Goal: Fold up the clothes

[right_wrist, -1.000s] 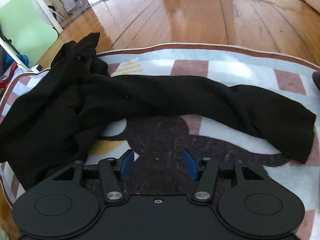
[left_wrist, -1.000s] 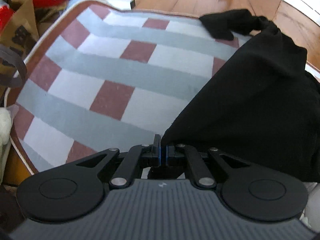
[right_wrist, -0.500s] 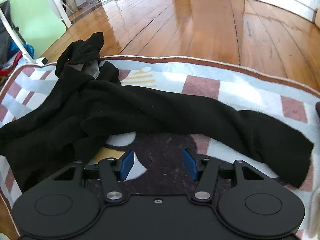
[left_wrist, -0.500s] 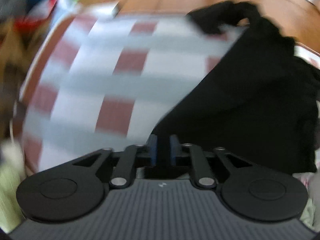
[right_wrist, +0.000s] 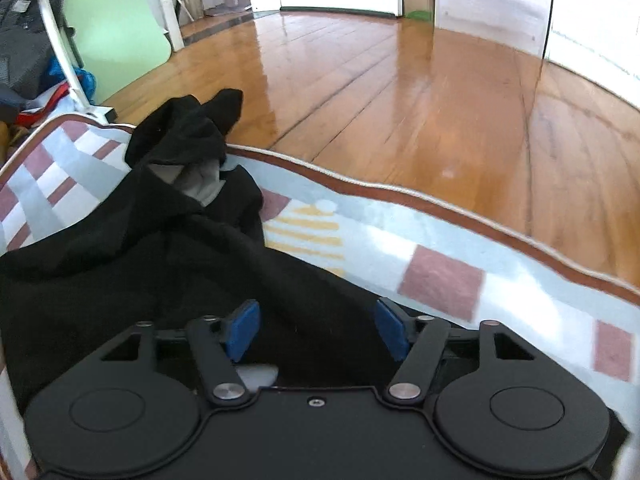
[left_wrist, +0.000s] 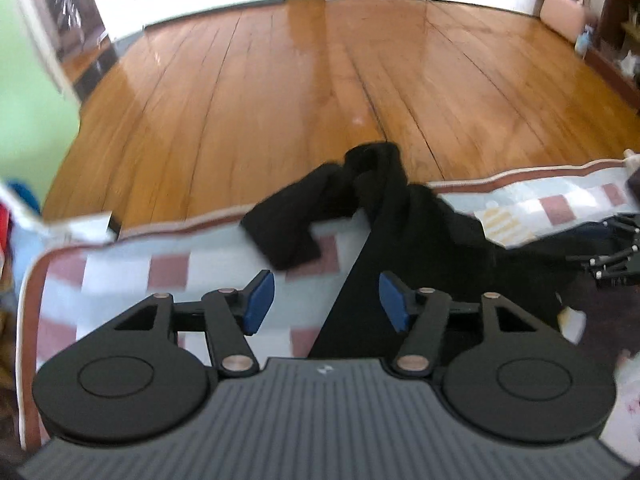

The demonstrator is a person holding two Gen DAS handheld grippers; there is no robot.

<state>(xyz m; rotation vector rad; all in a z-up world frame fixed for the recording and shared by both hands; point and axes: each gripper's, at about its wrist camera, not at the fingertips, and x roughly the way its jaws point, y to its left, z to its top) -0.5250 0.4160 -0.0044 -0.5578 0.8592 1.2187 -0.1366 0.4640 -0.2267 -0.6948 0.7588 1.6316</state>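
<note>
A black long-sleeved garment (left_wrist: 404, 232) lies crumpled on a checked rug (left_wrist: 132, 268), one sleeve bunched at the rug's far edge. My left gripper (left_wrist: 326, 306) is open and empty, its blue pads either side of the garment's left edge. In the right wrist view the same garment (right_wrist: 152, 264) spreads across the left, grey inner lining showing at its neck (right_wrist: 196, 184). My right gripper (right_wrist: 316, 330) is open and empty, low over the black cloth. The right gripper also shows at the right edge of the left wrist view (left_wrist: 616, 248).
Bare wooden floor (left_wrist: 320, 92) stretches beyond the rug's brown-trimmed far edge (right_wrist: 460, 208). A pale green panel (right_wrist: 116, 28) and a white pole stand at the left, with piled coloured items (right_wrist: 40, 92) beside the rug's left corner.
My left gripper has opened and let go of the garment's edge, and its view has swung up towards the floor. My right gripper has moved forward over the black cloth, still open.
</note>
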